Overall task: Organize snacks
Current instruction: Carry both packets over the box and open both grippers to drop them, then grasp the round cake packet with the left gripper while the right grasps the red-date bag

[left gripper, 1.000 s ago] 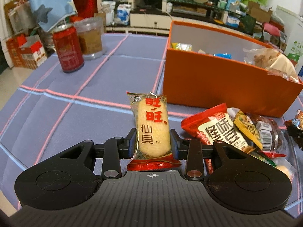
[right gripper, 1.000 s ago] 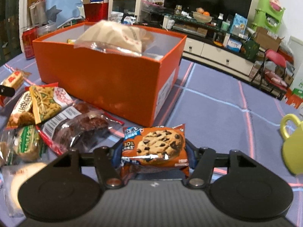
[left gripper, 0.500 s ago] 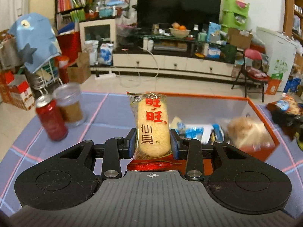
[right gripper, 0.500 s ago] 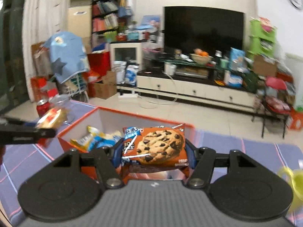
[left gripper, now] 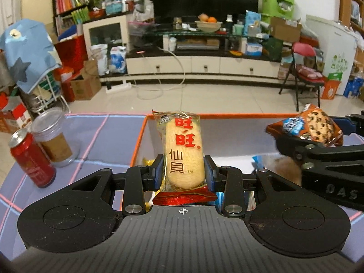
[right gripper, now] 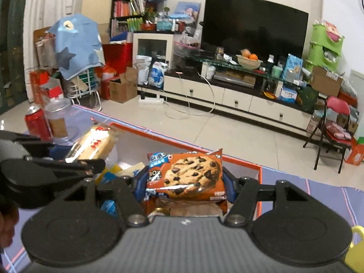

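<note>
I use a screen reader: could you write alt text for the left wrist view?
The left gripper clamps an upright rice cracker packet above an open orange box on a table. At right, the right gripper holds a cookie packet over the box; a red can stands left.

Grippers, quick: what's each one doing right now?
Left gripper: closed on the rice cracker packet.
Right gripper: closed on the cookie packet.

Can (left gripper: 30, 157) and jar (left gripper: 53, 136) stand left of the box (left gripper: 138, 141) on the table (left gripper: 107, 134).
</note>
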`<state>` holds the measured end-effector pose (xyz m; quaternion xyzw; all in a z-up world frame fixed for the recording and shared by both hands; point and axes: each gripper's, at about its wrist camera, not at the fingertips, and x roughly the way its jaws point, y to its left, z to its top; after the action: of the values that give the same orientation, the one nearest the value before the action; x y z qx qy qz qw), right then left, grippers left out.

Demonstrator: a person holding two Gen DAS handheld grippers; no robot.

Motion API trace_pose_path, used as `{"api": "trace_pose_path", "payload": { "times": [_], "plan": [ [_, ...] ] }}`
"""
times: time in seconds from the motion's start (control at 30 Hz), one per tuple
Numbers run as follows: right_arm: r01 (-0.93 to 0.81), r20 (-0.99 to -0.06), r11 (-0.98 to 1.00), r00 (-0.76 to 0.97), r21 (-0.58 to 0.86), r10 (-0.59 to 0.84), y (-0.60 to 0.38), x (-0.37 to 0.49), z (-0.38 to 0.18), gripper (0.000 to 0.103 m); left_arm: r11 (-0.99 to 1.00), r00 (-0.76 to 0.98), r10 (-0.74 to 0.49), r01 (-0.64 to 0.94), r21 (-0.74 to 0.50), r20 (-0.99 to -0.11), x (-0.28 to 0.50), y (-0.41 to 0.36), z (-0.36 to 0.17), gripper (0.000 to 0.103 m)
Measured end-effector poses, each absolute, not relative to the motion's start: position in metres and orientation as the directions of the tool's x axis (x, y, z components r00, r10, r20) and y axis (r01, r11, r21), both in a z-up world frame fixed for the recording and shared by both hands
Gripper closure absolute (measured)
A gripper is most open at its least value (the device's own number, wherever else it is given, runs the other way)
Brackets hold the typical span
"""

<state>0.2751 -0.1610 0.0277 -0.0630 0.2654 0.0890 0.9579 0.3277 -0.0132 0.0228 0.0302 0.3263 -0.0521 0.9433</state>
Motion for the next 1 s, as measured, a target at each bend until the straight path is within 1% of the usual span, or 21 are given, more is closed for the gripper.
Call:
{"api": "trace_pose_path", "payload": {
  "times": [0.03,0.1,0.13,0.2,0.23,0.27,0.33,0.4,0.5,0.57,0.6,0.63,0.67,0.7,0.73,0.8,0.83,0.9,1.0],
  "plan": [
    [-0.204,-0.527,0.976,0.839,-0.073,0.136,-0.16,0.281,0.027,0.039,0.992,0.779,-0.083,0.125,0.025,-0.622,0.335,-0.016,0.022,0.095],
    [-0.196,-0.559,0.977,0.821,-0.087,0.115,-0.155,0.296,0.025,0.037,0.99,0.761,-0.081,0.137,0.037,-0.644,0.345,-0.018,0.02,0.087],
    [-0.18,-0.559,0.978,0.824,-0.105,0.091,-0.154,0.299,0.026,0.036,0.989,0.757,-0.086,0.143,0.036,-0.647,0.344,-0.016,0.023,0.08],
    [-0.164,-0.538,0.979,0.84,-0.125,0.072,-0.157,0.291,0.034,0.035,0.989,0.783,-0.109,0.15,0.016,-0.613,0.33,-0.006,0.034,0.062],
    [-0.157,-0.517,0.98,0.853,-0.127,0.069,-0.162,0.281,0.038,0.031,0.988,0.797,-0.121,0.154,0.004,-0.592,0.318,0.001,0.039,0.045],
    [-0.146,-0.49,0.981,0.869,-0.126,0.067,-0.166,0.266,0.044,0.03,0.988,0.804,-0.129,0.157,-0.001,-0.58,0.307,0.007,0.042,0.037],
    [-0.136,-0.441,0.984,0.894,-0.112,0.073,-0.178,0.226,0.052,0.025,0.988,0.806,-0.131,0.152,-0.012,-0.576,0.281,0.023,0.042,0.039],
    [-0.145,-0.423,0.986,0.901,-0.082,0.098,-0.189,0.184,0.046,0.024,0.989,0.79,-0.136,0.144,-0.035,-0.597,0.256,0.037,0.036,0.039],
    [-0.128,-0.461,0.991,0.882,-0.025,0.102,-0.198,0.127,0.022,0.022,0.995,0.767,-0.096,0.062,-0.076,-0.635,0.217,0.054,0.019,0.04],
    [-0.151,-0.513,0.989,0.849,-0.006,0.126,-0.193,0.1,0.003,0.02,0.994,0.737,-0.096,0.037,-0.102,-0.67,0.194,0.059,0.006,0.04],
    [-0.186,-0.541,0.982,0.829,-0.031,0.14,-0.188,0.09,-0.005,0.016,0.993,0.726,-0.106,0.041,-0.111,-0.68,0.182,0.06,0.001,0.039],
    [-0.223,-0.552,0.972,0.821,-0.075,0.146,-0.181,0.081,-0.013,0.007,0.993,0.72,-0.111,0.046,-0.112,-0.685,0.171,0.059,-0.004,0.038],
    [-0.252,-0.556,0.96,0.818,-0.119,0.145,-0.174,0.074,-0.019,0.003,0.993,0.712,-0.117,0.059,-0.107,-0.692,0.159,0.058,-0.009,0.037],
    [-0.305,-0.565,0.938,0.809,-0.164,0.164,-0.167,0.067,-0.026,0.001,0.991,0.702,-0.132,0.085,-0.101,-0.7,0.149,0.057,-0.014,0.036],
    [-0.358,-0.571,0.912,0.799,-0.199,0.189,-0.162,0.062,-0.032,0.001,0.988,0.689,-0.15,0.124,-0.088,-0.71,0.14,0.053,-0.02,0.036],
    [-0.424,-0.571,0.873,0.789,-0.242,0.226,-0.154,0.057,-0.044,0.001,0.984,0.672,-0.151,0.172,-0.045,-0.725,0.128,0.044,-0.029,0.037],
    [-0.445,-0.584,0.859,0.778,-0.253,0.231,-0.152,0.06,-0.051,0.001,0.976,0.666,-0.172,0.217,-0.032,-0.726,0.124,0.039,-0.032,0.037],
    [-0.473,-0.635,0.854,0.733,-0.219,0.243,-0.153,0.074,-0.061,0.001,0.955,0.661,-0.212,0.296,-0.01,-0.72,0.118,0.03,-0.034,0.037],
    [-0.485,-0.683,0.865,0.676,-0.129,0.277,-0.159,0.089,-0.074,0.001,0.931,0.653,-0.235,0.363,0.025,-0.72,0.117,0.021,-0.035,0.037]
  ]
}}
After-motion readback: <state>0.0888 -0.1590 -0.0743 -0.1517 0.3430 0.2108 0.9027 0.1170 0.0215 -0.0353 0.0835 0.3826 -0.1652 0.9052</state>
